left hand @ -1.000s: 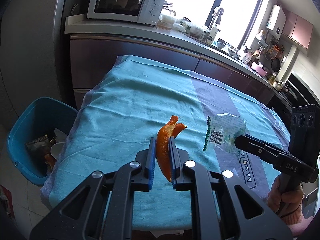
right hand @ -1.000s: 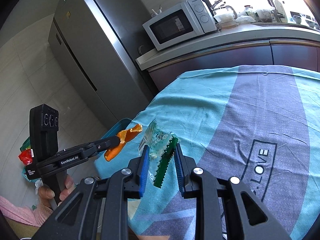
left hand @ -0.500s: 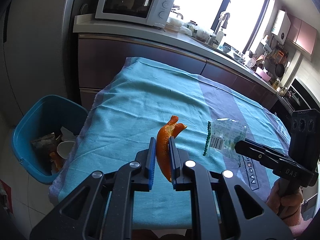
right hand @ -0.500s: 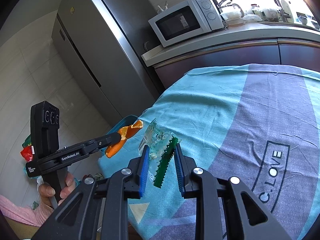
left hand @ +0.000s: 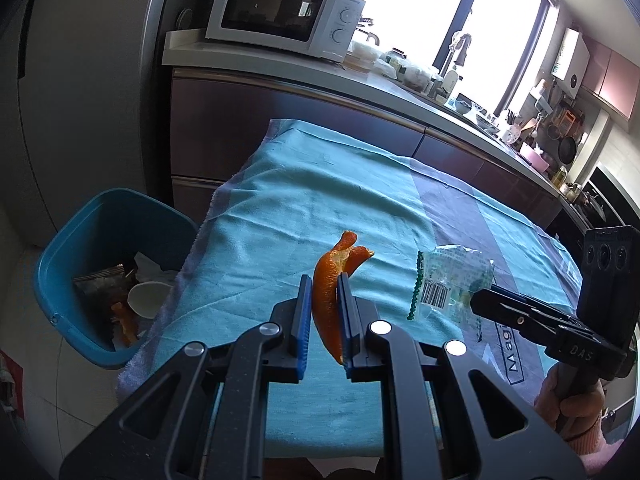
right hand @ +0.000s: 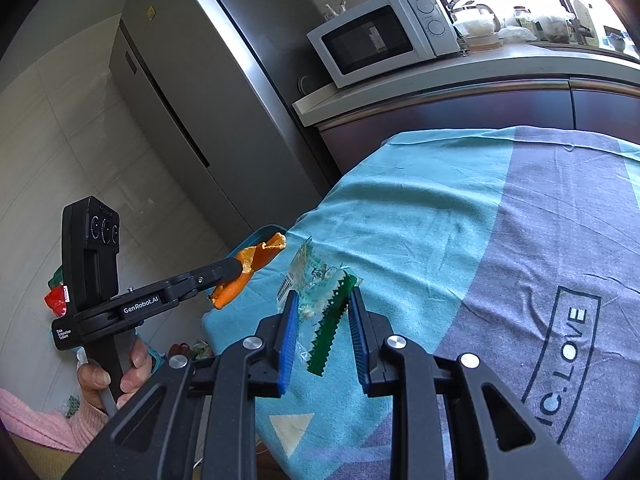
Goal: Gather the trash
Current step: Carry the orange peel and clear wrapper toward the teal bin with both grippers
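My left gripper (left hand: 324, 284) is shut on an orange peel (left hand: 330, 280) and holds it above the left part of the cloth-covered table (left hand: 320, 200). My right gripper (right hand: 324, 300) is shut on a clear plastic wrapper with a green serrated edge (right hand: 326, 300), also above the table. The peel (right hand: 256, 264) and the left gripper (right hand: 236, 270) show in the right wrist view. The wrapper (left hand: 448, 280) and the right gripper (left hand: 478, 302) show in the left wrist view. A blue trash bin (left hand: 64, 256) with trash inside stands on the floor left of the table.
A kitchen counter (left hand: 280, 68) with a white microwave (left hand: 280, 12) runs behind the table. A steel fridge (right hand: 180, 100) stands at the left. The table carries a turquoise and grey cloth with printed letters (right hand: 568, 344).
Both grippers have moved left toward the bin side while holding their items. The bin sits larger and closer in the left wrist view.
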Demonstrator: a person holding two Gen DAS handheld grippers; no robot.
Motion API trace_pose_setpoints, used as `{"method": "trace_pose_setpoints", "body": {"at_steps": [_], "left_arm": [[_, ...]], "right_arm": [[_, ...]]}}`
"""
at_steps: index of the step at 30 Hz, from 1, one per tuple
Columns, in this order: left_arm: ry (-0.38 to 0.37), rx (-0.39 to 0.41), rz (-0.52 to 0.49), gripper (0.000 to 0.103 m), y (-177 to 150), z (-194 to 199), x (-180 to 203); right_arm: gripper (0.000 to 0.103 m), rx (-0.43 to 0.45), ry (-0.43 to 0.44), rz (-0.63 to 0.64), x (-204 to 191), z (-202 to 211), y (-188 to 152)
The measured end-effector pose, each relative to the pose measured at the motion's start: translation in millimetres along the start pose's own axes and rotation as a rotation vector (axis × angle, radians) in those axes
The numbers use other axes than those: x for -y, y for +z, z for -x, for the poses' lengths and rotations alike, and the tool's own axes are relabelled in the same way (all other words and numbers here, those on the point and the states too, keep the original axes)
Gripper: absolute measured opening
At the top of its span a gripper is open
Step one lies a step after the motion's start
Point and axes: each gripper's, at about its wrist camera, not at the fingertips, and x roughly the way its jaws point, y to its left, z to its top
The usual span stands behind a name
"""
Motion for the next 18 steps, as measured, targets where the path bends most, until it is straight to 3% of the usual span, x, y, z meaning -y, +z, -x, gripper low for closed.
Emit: {"method": "trace_pose_setpoints", "body": {"at_steps": [18], "left_arm": [[0.031,0.022,0.03,0.013,2,10,-21]], "right_arm": [[0.023,-0.025,0.033,0.041,-16,-14,6]]}}
